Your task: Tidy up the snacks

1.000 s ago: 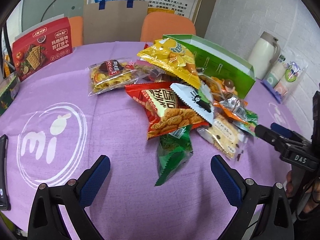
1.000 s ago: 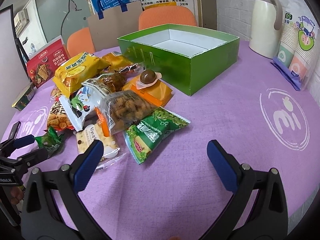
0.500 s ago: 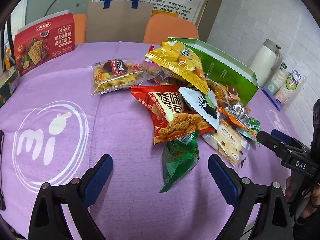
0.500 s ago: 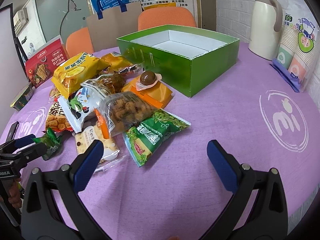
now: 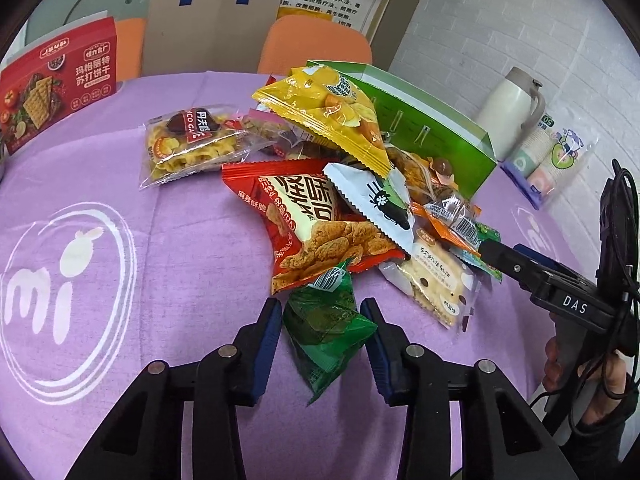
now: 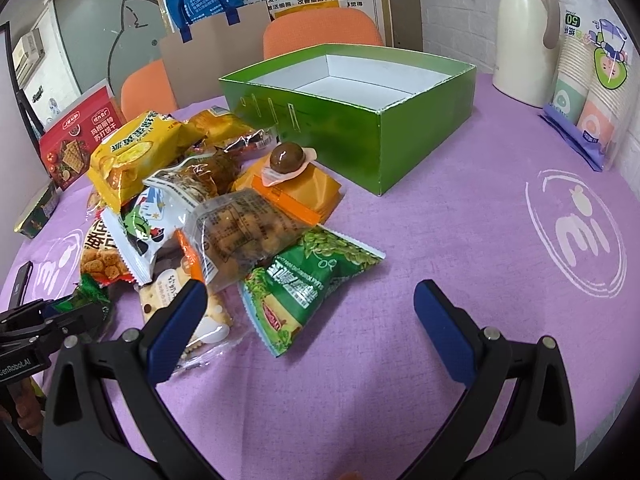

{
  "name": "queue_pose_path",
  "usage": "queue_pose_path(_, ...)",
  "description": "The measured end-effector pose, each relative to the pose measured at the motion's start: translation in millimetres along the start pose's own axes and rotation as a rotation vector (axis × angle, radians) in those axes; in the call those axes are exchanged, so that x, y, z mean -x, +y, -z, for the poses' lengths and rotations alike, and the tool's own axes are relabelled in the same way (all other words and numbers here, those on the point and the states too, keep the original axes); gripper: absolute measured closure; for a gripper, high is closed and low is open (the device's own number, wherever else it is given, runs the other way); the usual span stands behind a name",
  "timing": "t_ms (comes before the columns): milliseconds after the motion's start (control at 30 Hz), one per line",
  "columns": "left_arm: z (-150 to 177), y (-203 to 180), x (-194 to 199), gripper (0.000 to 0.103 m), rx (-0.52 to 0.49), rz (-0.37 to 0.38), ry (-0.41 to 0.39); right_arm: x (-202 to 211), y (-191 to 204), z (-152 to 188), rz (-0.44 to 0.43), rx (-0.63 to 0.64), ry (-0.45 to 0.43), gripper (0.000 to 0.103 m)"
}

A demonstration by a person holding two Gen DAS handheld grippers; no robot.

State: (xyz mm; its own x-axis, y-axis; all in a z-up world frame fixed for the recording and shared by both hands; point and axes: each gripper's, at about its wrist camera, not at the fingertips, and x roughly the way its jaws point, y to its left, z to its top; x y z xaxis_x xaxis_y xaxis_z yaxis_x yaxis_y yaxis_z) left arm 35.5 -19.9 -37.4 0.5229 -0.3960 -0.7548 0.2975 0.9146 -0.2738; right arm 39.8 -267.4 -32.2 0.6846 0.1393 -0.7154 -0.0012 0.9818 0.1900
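On the purple cloth [image 5: 168, 240] printed "mi", the left gripper [image 5: 322, 322] pinches a small green packet [image 5: 326, 320] at the near edge of the snack pile, just below a red bag [image 5: 308, 220]. The right gripper [image 6: 310, 306], marked "DAS", hangs wide open, holding nothing, near a green pea bag [image 6: 304, 284]. The green box [image 6: 352, 120] stands behind.

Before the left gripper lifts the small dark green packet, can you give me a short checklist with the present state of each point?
1. Left gripper around the dark green packet: ok.
2. Firm grip on it: cannot tell.
3. Packet free of the pile: not ok, its top lies under the red packet.
4. Green box open with room: ok.
5. Right gripper open, holding nothing: ok.
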Motion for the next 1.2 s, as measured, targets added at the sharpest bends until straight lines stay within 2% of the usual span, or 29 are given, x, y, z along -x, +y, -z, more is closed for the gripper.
queue_pose_path(33, -0.2, 0.5, -0.4, 0.063, -0.003, -0.001, -0.001, -0.3, -0.3, -0.4, -0.003, -0.001, -0.002, 0.003)
queue_pose_path(100, -0.8, 0.0, -1.5, 0.062, -0.001, -0.007, -0.007, -2.0, 1.0, -1.2, -0.001, 0.009, 0.002, 0.014)
queue_pose_path(167, -0.6, 0.2, -1.7, 0.062, 0.002, -0.01, -0.012, -4.0, 3.3, -0.4, -0.004, 0.028, 0.006, 0.019)
queue_pose_path(233, -0.6, -0.5, -1.9, 0.063, -0.014, -0.011, -0.008, -5.6, 2.7, 1.7, -0.012, 0.033, 0.014, 0.034)
queue_pose_path(267, -0.5, -1.4, -2.0, 0.065, -0.024, -0.011, -0.003, -6.3, 1.7, 3.0, -0.029, 0.031, 0.022, 0.054)
queue_pose_path(300, -0.2, -2.1, -1.6, 0.066, -0.029, -0.005, 0.0, -4.3, 1.1, 3.8, -0.035, 0.028, 0.018, 0.061)
queue_pose_path(367, 1.0, -4.1, 0.1, 0.067, -0.032, 0.001, 0.007, 1.2, -0.1, 4.7, -0.025, 0.031, 0.007, 0.069)
queue_pose_path(567, 4.8, -15.4, 24.1, 0.068, -0.082, 0.028, -0.023, 19.4, -14.0, 10.2, 0.0, 0.006, -0.014, 0.075)
queue_pose_path(733, -13.0, -25.3, 46.4, 0.068, -0.103, 0.087, -0.069, 43.1, -23.8, 3.1, 0.019, -0.023, -0.078, 0.076)
queue_pose_path(967, -83.6, -57.9, 52.5, 0.068, -0.14, 0.176, -0.151, 67.9, -19.8, -44.7, -0.015, 0.026, -0.204, 0.076)
queue_pose_path(1067, -120.6, -77.7, 41.3, 0.068, -0.167, 0.174, -0.178, 59.5, -18.7, -66.1, -0.005, 0.051, -0.226, 0.076)
queue_pose_path(1200, -167.2, -96.1, 15.1, 0.068, -0.152, 0.205, -0.17, 35.3, -33.5, -93.9, -0.008, 0.029, -0.222, 0.076)
